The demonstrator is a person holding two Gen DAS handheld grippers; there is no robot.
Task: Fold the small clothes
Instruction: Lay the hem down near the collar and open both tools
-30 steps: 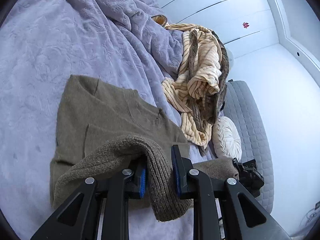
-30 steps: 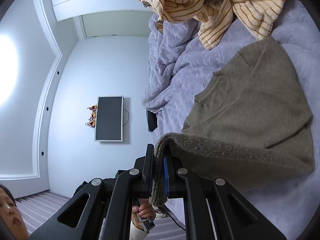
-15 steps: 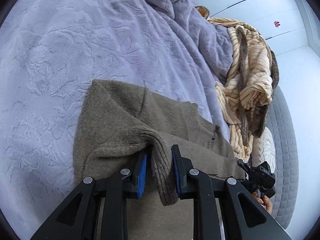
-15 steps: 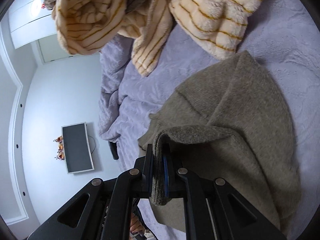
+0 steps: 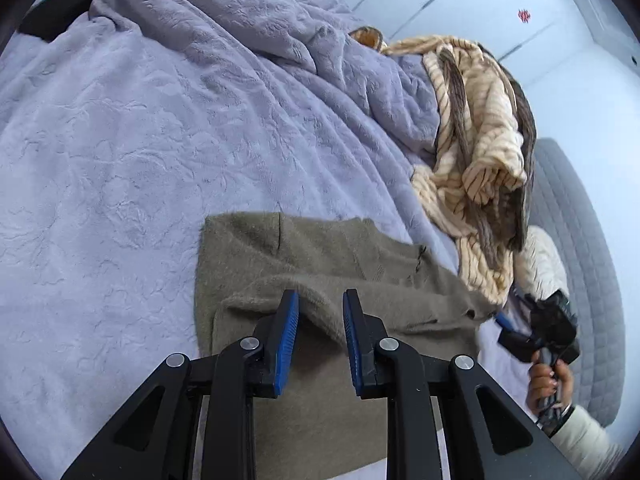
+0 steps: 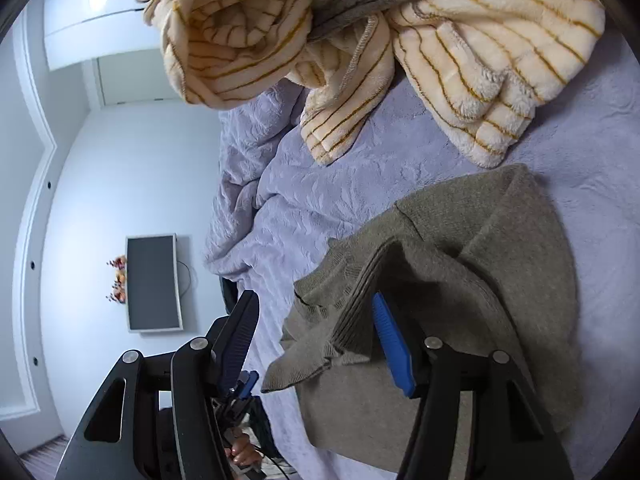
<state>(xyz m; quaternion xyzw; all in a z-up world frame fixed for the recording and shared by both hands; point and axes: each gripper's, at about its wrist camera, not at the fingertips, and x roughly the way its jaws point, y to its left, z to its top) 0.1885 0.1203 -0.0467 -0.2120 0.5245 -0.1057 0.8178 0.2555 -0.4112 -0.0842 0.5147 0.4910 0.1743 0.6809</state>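
Folding a brown sweater (image 5: 328,264) on the bed (image 5: 120,152)
Left tongs (image 5: 320,312) pinch its folded edge; right tongs (image 6: 316,312) are opening, cuff loose between; striped blanket (image 6: 460,52) at twelve o'clock.

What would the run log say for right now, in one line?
step: fold laid | left gripper: shut on olive sweater | right gripper: jaws opening, hem between

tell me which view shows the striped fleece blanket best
The right wrist view: the striped fleece blanket fills the top of the frame, close enough to show its ochre stripes and plush folds. The left wrist view shows it smaller, heaped at the right edge of the lilac bedspread.
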